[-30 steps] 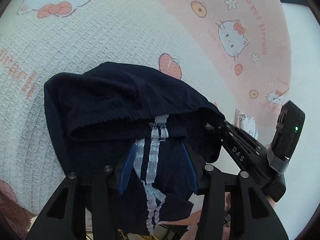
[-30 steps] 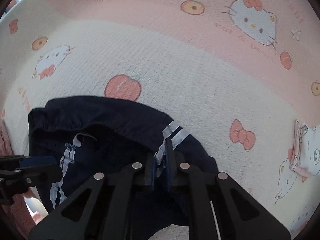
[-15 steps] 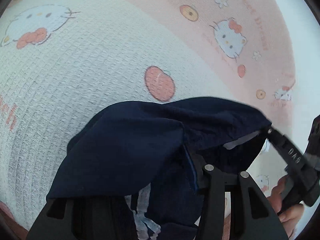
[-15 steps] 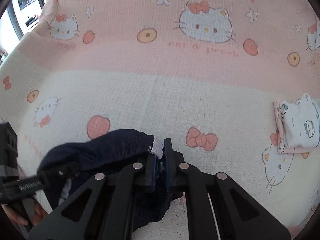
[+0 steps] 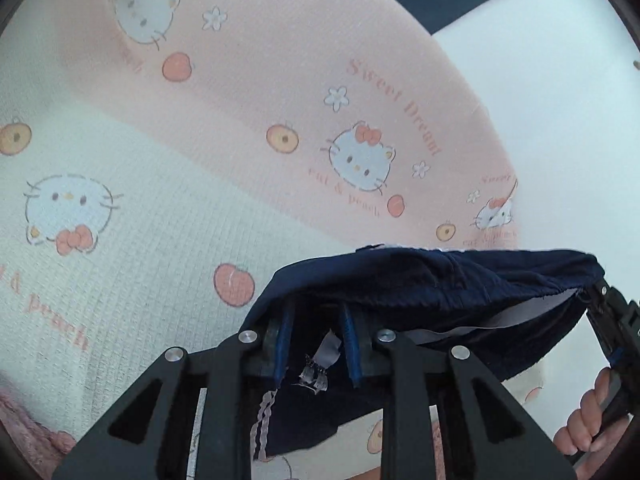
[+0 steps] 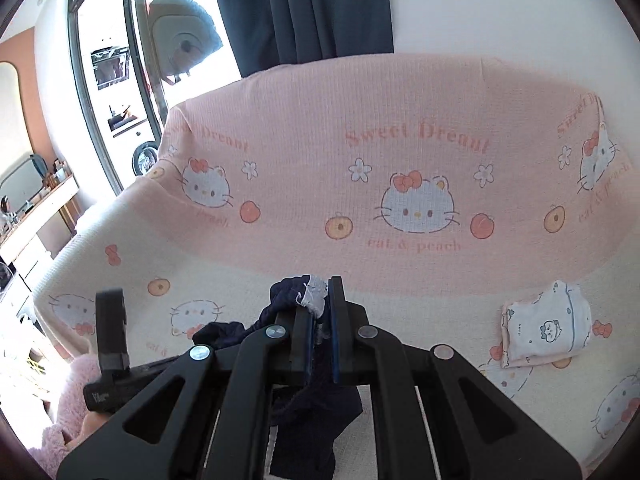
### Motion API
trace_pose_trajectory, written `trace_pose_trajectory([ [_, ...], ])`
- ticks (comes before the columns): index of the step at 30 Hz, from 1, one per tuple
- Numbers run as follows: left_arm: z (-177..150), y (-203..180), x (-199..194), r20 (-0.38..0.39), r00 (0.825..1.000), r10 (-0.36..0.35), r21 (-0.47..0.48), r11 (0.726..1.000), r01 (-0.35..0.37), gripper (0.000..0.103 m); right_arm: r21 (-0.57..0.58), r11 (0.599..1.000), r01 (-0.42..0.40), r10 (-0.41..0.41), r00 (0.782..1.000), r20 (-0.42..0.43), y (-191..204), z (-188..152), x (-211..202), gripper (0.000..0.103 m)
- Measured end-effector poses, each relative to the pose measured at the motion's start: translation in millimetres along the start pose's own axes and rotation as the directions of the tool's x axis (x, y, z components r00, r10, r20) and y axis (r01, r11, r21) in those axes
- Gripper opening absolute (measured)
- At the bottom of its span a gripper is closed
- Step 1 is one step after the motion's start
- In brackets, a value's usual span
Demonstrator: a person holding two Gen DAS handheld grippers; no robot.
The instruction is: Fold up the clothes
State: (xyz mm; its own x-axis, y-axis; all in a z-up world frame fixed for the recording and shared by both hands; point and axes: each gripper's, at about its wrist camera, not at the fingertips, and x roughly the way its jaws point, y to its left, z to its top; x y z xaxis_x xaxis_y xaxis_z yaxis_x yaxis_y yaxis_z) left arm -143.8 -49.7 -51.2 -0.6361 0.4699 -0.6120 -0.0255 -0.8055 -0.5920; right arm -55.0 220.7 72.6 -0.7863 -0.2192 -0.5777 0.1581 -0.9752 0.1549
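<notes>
Right hand-held gripper (image 6: 320, 316) is clamped tight on the edge of the navy shorts (image 5: 440, 284), with a bit of white striped trim poking up between the blue pads. Left hand-held gripper (image 5: 318, 344) has just been closing its jaws; there's navy fabric and a small tag between them, but you can't really tell if the pads are pressing on it yet. The waistband hangs stretched between the two, up off the bed, the rest dangling underneath. Below is a pink and cream cartoon-cat blanket (image 6: 400, 120). A folded white garment (image 6: 548, 328) sits on it off to the right. Dark curtain (image 6: 304, 8) behind.
</notes>
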Motion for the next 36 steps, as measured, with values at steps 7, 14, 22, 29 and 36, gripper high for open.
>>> trace_pose_trajectory([
  [7, 28.2, -44.6, -45.9, 0.05, 0.999, 0.002, 0.158, 0.987, -0.01, 0.013, 0.058, 0.995, -0.078, 0.072, 0.992, 0.104, -1.9, 17.9, -61.7, 0.005],
  [14, -27.2, -7.6, -14.6, -0.249, 0.964, 0.093, 0.134, 0.989, -0.061, 0.004, 0.121, 0.987, 0.108, -0.09, 0.986, -0.142, -34.7, -42.4, -34.1, 0.007],
  [22, -94.6, 10.6, 52.2, -0.495, 0.861, 0.119, 0.151, 0.987, -0.049, 0.013, 0.264, 0.964, 0.005, 0.069, 0.96, -0.27, -47.4, -95.0, -16.9, 0.007],
  [29, -94.1, -42.4, 56.5, -0.393, 0.918, 0.055, 0.25, 0.967, 0.049, 0.047, 0.235, 0.962, -0.141, 0.187, 0.965, -0.186, -19.9, -71.5, -54.4, 0.008],
  [36, -91.2, -38.5, 83.9, -0.326, 0.894, 0.307, 0.329, 0.924, -0.197, 0.048, 0.241, 0.956, -0.169, 0.208, 0.967, -0.146, -14.6, -73.5, -76.4, 0.008],
])
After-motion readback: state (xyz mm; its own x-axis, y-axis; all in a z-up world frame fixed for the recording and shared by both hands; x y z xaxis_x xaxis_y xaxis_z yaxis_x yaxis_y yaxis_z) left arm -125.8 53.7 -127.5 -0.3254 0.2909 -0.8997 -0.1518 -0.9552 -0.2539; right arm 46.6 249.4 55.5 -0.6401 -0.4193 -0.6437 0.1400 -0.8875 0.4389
